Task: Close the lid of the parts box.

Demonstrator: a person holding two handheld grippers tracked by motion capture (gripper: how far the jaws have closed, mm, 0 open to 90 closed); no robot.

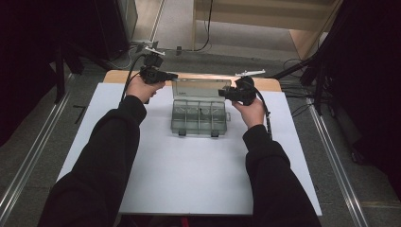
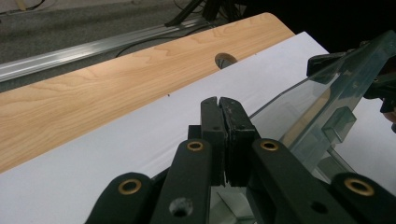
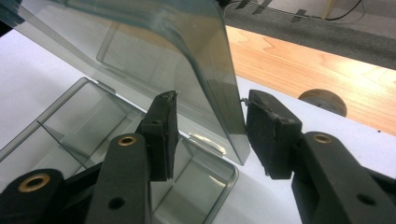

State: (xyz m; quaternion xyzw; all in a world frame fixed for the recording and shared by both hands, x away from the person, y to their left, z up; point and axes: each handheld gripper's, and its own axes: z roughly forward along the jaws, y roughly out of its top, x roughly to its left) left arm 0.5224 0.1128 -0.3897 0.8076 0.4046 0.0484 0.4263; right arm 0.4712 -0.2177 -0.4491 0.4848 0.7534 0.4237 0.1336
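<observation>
Standing part-way open, the right gripper (image 3: pixel 210 135) had its two black jaws either side of the raised lid (image 3: pixel 154 60) of the clear plastic organizer box (image 1: pixel 198 116), near the lid's outer corner; the inner pad sat close against the lid's inner face and the outer pad stood just clear of its edge, so the lid was straddled but not pinched. The left gripper (image 2: pixel 219 126) was clenched, its pads pressed face to face with nothing between them, and it sat just beside the lid's other end, apart from it as far as could be told. From the high view the left gripper (image 1: pixel 158 74) hovered at the box's far-left corner and the right gripper (image 1: pixel 236 92) at its far-right corner. Lying on the white sheet (image 1: pixel 189 175) toward the table's far half, the box ran its long axis left to right across the table, with the lid hinged along the far edge and tilted up and back, and the compartment tray (image 3: pixel 70 126) facing up, its dividers running front to back. Behind the box a strip of bare wooden tabletop (image 2: pixel 93 88) reached to the far edge, while the near half of the sheet, between the person's sleeves (image 1: pixel 108 156), offered wide open room.
</observation>
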